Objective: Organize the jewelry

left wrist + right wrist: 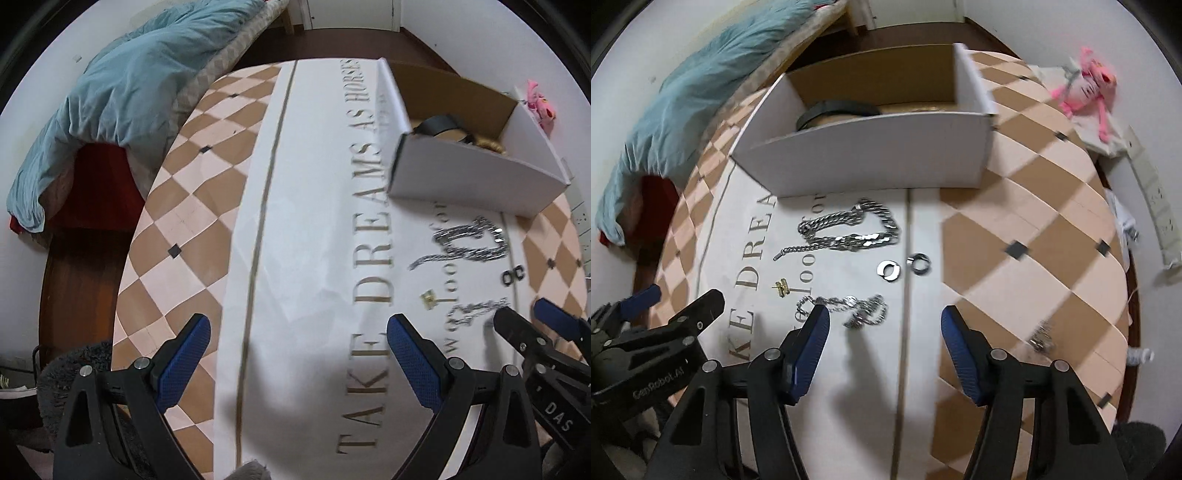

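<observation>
Jewelry lies on a white lettered cloth [857,369]: a heavy silver chain [849,229], two silver rings [889,270], a small gold earring [782,288] and a thin silver chain [857,310]. Behind them stands a white cardboard box [871,158] with a black band [834,109] inside. My right gripper [885,317] points steeply down, open, and the thin chain lies just beyond its tips, touching neither pad. My left gripper [297,328] is open over bare cloth. The thin chain [476,312] and heavy chain [469,243] lie to its right, near the box [476,177].
The cloth covers a round checkered table [1034,229], where another small silver piece [1039,338] lies at the right. A pink plush toy [1086,88] and a power strip [1160,210] sit beyond the table's right edge. A bed with a teal blanket [122,96] stands to the left.
</observation>
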### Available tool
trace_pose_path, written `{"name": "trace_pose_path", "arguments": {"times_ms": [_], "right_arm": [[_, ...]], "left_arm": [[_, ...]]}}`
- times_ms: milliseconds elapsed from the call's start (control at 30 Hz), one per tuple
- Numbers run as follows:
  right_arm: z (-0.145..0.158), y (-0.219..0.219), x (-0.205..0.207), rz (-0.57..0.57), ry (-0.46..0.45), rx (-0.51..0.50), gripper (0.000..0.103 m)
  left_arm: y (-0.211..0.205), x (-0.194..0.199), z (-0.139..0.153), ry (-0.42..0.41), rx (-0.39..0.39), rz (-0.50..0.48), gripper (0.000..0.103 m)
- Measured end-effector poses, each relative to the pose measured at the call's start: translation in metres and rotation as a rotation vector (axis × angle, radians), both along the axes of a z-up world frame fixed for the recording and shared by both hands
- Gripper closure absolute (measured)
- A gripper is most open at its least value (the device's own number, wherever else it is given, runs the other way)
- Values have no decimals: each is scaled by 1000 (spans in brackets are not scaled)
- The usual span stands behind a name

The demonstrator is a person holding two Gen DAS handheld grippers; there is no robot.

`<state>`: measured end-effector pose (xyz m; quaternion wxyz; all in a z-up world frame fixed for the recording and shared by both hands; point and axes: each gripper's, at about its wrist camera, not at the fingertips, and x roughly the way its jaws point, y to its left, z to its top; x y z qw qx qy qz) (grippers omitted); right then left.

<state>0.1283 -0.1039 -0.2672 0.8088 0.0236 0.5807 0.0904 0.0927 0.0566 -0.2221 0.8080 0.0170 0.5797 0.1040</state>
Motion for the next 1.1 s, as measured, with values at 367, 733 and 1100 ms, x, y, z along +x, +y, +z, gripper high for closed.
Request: {"name": "trace_pose_path", "arguments": {"times_ms": [367, 733, 1100], "right_arm": [[-3, 6, -17, -4, -64, -66, 94], [12, -69, -13, -175, -63, 20, 97], [8, -71, -12, -200, -62, 18, 97]], "left_arm": [[3, 0, -11, 6, -28, -6, 5], [-36, 12, -24, 6, -125, -83, 6], [-61, 20, -18, -54, -136, -184, 57]]}}
